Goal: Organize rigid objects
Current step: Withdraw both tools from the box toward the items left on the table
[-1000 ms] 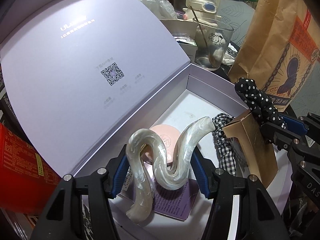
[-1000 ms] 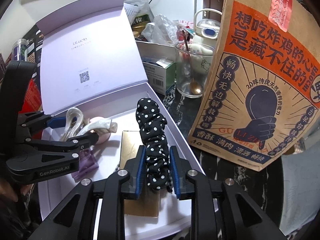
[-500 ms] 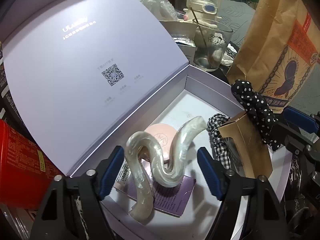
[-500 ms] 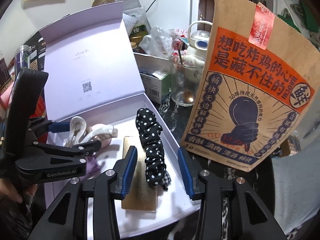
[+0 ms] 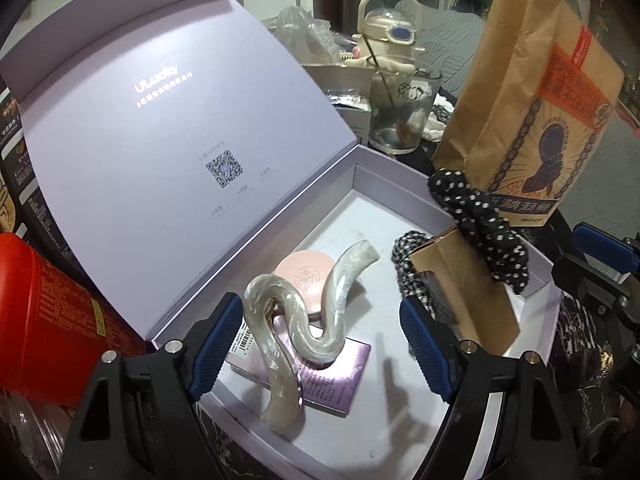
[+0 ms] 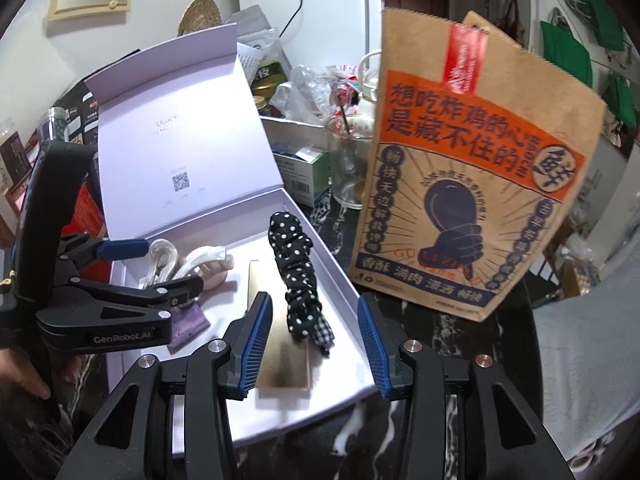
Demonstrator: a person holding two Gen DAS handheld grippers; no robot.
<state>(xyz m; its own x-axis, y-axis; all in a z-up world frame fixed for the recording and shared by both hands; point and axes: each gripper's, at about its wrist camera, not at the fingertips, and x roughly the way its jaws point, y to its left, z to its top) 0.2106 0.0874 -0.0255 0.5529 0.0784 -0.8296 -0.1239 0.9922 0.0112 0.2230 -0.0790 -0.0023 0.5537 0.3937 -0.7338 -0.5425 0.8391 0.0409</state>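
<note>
An open lilac gift box point(image 5: 384, 176) point(image 6: 344, 280) holds a pearly wavy hair claw point(image 5: 304, 320) point(image 6: 168, 260), a pink round compact point(image 5: 308, 280), a purple card point(image 5: 336, 380), a gold-brown flat box point(image 5: 468, 296) point(image 6: 280, 328), a checked scrunchie point(image 5: 408, 276) and a black polka-dot scrunchie point(image 5: 480, 220) point(image 6: 296, 272). My left gripper point(image 5: 316, 348) point(image 6: 160, 264) is open, its jaws either side of the claw, which rests in the box. My right gripper point(image 6: 316, 344) is open, drawn back from the polka-dot scrunchie lying on the gold box.
A tall printed paper bag point(image 6: 472, 184) point(image 5: 536, 120) stands right of the box. Behind are a glass with a spoon point(image 5: 400, 112) point(image 6: 348, 164), a cream kettle point(image 5: 392, 40) and small cartons point(image 6: 304, 168). A red tin point(image 5: 52, 320) sits at the left.
Both grippers have opened and pulled back. The left one let go of the hair claw and the right one let go of the polka-dot scrunchie; both now rest in the box.
</note>
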